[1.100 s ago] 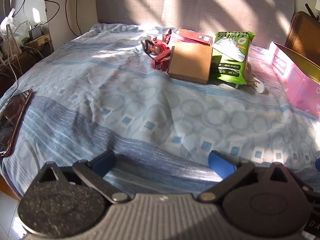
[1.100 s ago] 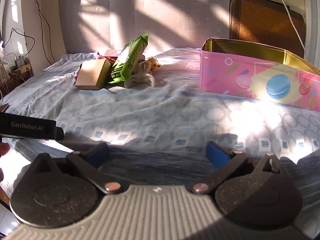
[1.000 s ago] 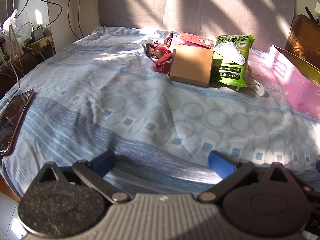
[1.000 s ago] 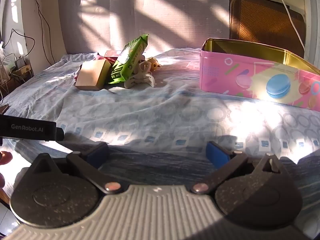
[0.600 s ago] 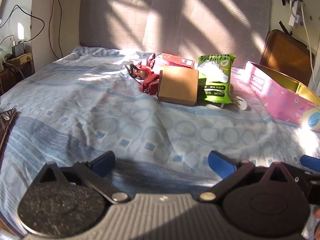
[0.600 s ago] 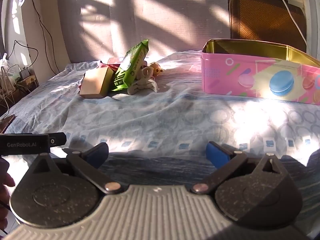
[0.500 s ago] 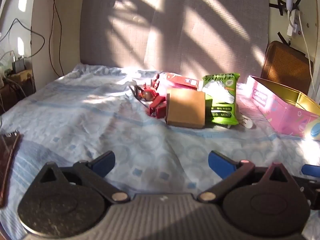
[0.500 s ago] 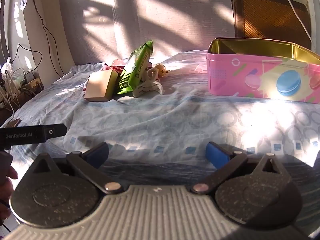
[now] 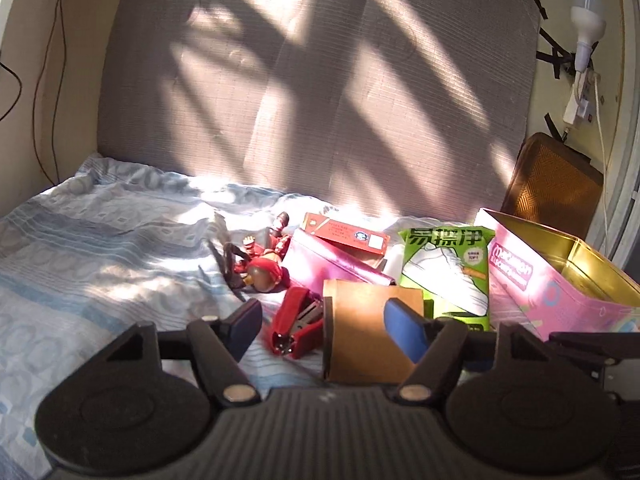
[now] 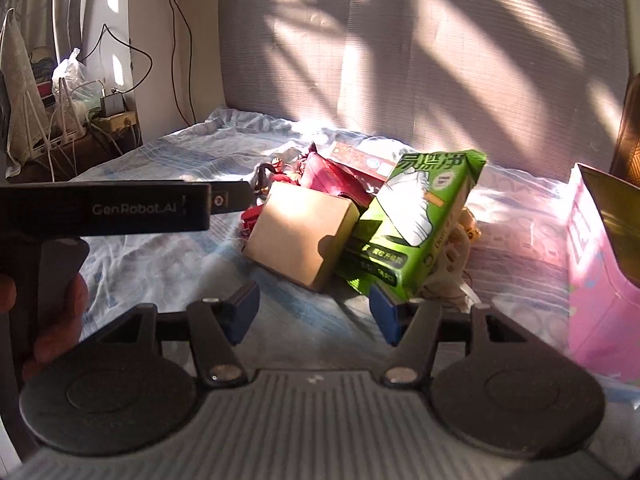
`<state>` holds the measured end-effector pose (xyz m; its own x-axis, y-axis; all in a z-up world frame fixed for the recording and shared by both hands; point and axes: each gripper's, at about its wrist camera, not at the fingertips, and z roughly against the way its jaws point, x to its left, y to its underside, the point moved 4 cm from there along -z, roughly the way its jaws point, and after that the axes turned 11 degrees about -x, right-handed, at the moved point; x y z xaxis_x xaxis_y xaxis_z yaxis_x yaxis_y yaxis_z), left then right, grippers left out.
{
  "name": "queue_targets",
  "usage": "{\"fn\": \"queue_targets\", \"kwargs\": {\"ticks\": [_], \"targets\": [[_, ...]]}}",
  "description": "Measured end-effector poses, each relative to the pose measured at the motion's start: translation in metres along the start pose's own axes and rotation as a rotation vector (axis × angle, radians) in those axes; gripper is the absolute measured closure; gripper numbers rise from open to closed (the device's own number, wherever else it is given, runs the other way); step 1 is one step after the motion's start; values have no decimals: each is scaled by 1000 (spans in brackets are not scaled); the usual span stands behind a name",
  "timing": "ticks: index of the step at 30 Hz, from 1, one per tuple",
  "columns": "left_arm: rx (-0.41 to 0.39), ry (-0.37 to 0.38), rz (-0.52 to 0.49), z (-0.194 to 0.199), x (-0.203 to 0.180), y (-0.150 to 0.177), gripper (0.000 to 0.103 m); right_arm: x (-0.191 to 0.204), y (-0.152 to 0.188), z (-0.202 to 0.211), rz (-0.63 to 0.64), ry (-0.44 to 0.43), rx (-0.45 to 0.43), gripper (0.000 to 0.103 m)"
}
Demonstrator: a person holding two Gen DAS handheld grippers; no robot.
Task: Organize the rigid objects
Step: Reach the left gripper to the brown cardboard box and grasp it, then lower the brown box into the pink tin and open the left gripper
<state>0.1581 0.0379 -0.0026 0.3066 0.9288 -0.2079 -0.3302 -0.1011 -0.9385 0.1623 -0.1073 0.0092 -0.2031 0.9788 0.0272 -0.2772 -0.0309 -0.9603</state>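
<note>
The cardboard box (image 9: 370,330) lies at the near edge of the heap on the bed (image 9: 100,264), its brown face toward both cameras. It looks stiff, light and matte, so it should not slip; I would take it across 2 opposite flat sides near the middle, not by a corner, since thin board dents easily. It sits just ahead of the left hand-held gripper (image 9: 322,326), whose jaws have just been closing and now stand part way apart with nothing pressed between them; the right pad overlaps the box in that view, but contact cannot be told.

Just beside the box on its left lies a red stapler (image 9: 298,330), hard, denser and smooth, best pinched across its body. Behind that is a red toy figure (image 9: 264,268), rigid but with thin limbs that could snag. A red carton (image 9: 346,234) rests on a shiny pink pouch (image 9: 332,266) behind the box.

Leaning on the box's right is a green wipes pack (image 10: 416,224), soft and crinkly, likely to sag, hardly a rigid piece. The right hand-held gripper (image 10: 314,316) is near its lower corner, jaws likewise just closed part way and holding nothing.

To the right stands the open pink tin (image 9: 560,280), probably the container.
</note>
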Motion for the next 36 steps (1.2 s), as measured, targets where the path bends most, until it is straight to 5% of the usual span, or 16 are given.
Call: {"fn": "queue_targets", "kwargs": {"ticks": [4, 6, 9, 13, 22, 25, 32, 36], "targets": [[64, 39, 56, -27, 0, 7, 38, 4, 2, -22, 17, 7, 22, 41], [82, 116, 83, -27, -7, 9, 56, 7, 5, -26, 23, -2, 22, 44], [82, 116, 43, -16, -16, 12, 56, 13, 5, -19, 30, 19, 14, 46], [117, 176, 131, 0, -29, 16, 59, 4, 8, 10, -1, 23, -3, 46], [210, 317, -11, 4, -140, 49, 54, -54, 45, 88, -122, 156, 6, 46], [177, 362, -69, 0, -173, 40, 54, -76, 46, 105, -170, 212, -27, 46], [27, 482, -55, -34, -235, -24, 48, -127, -3, 129, -89, 377, -271, 46], [65, 479, -23, -83, -261, -25, 47, -165, -8, 112, -48, 459, -287, 46]]}}
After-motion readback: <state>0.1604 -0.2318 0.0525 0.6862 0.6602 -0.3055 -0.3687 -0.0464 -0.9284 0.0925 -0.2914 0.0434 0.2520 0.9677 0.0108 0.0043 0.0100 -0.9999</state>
